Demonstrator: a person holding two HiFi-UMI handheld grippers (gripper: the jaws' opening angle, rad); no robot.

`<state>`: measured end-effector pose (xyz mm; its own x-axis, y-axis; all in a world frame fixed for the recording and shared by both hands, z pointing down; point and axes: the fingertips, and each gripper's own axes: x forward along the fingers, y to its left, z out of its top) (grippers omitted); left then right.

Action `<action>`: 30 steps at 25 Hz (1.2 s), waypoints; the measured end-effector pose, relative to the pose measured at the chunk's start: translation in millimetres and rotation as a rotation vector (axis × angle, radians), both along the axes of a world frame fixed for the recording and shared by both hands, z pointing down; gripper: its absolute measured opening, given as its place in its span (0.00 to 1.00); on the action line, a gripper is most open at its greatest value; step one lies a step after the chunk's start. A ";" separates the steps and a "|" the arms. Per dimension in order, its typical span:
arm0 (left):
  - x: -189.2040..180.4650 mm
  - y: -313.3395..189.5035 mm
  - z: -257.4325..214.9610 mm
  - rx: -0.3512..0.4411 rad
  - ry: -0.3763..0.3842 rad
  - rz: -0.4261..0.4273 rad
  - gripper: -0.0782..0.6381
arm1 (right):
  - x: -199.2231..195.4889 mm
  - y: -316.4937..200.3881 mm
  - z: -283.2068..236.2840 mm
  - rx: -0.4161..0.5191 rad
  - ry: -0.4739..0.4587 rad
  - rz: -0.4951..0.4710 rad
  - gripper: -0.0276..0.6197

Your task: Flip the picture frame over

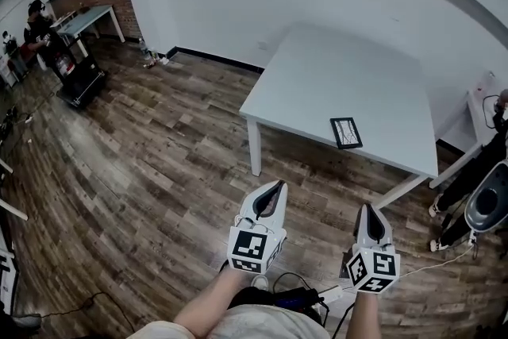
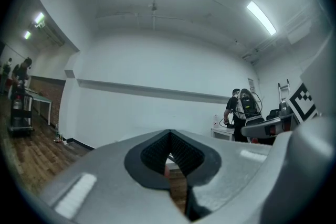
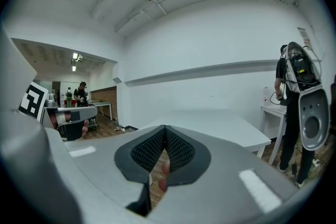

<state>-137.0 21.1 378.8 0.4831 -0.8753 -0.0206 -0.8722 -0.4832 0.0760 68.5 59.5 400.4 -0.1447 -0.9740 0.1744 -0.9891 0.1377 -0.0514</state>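
Note:
A small dark picture frame lies flat on the white table, near its front edge. Both grippers hang low over the wooden floor, well short of the table and apart from the frame. My left gripper has its jaws closed tip to tip with nothing between them. My right gripper is likewise shut and empty. The table shows ahead in the right gripper view; the frame is not seen in either gripper view.
A person in dark clothes stands by the table's right end beside a small white side table. Far left are a second table, a black cart and other people. Cables lie at my feet.

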 end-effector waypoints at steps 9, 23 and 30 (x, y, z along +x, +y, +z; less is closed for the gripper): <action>-8.6 -39.1 4.4 0.008 -0.010 0.025 0.11 | -10.3 -29.1 -2.6 0.001 0.013 0.036 0.08; 32.9 -110.1 26.7 -0.021 -0.064 0.057 0.11 | 25.9 -97.3 25.0 -0.018 -0.029 0.067 0.08; 75.3 -171.2 32.6 -0.011 -0.090 0.051 0.11 | 63.1 -160.9 44.1 -0.060 -0.071 0.057 0.08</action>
